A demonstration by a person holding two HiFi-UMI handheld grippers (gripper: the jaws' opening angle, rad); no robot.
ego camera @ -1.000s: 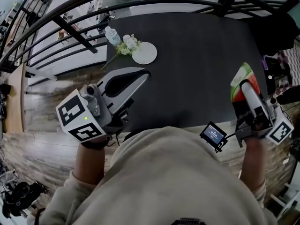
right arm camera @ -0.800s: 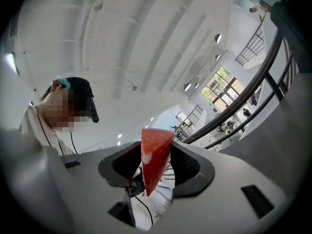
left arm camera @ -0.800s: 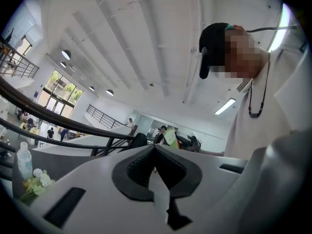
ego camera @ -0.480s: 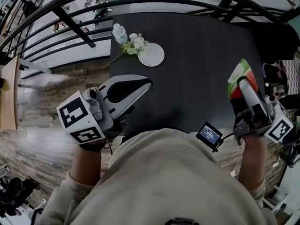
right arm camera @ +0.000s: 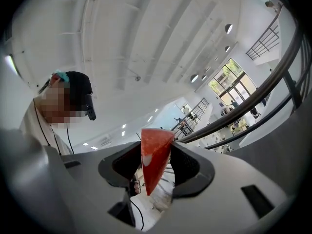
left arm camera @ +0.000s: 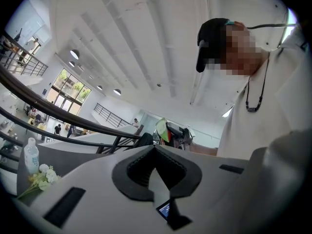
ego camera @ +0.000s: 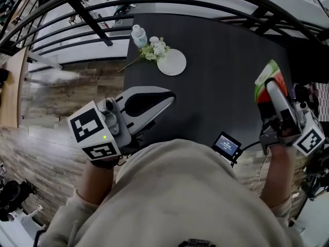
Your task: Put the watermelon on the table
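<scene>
Your table (ego camera: pixel 221 50) has a dark, matt, even top, and the floor (ego camera: pixel 46 133) beside it is wood planking with visible grain. The railing (ego camera: pixel 90 19) looks like dark painted metal with a slight sheen. The round plate (ego camera: pixel 172 64) is white and smooth; the bottle (ego camera: pixel 139 36) is clear plastic. Your left gripper (ego camera: pixel 172 94) and right gripper (right arm camera: pixel 156 155) have smooth, pale grey plastic shells with matt black ribbed pads (left arm camera: pixel 172 171). The watermelon slice (ego camera: pixel 264 81) shows a smooth red face with one small shiny spot. Your sweatshirt (ego camera: pixel 180 199) is soft beige cloth.
</scene>
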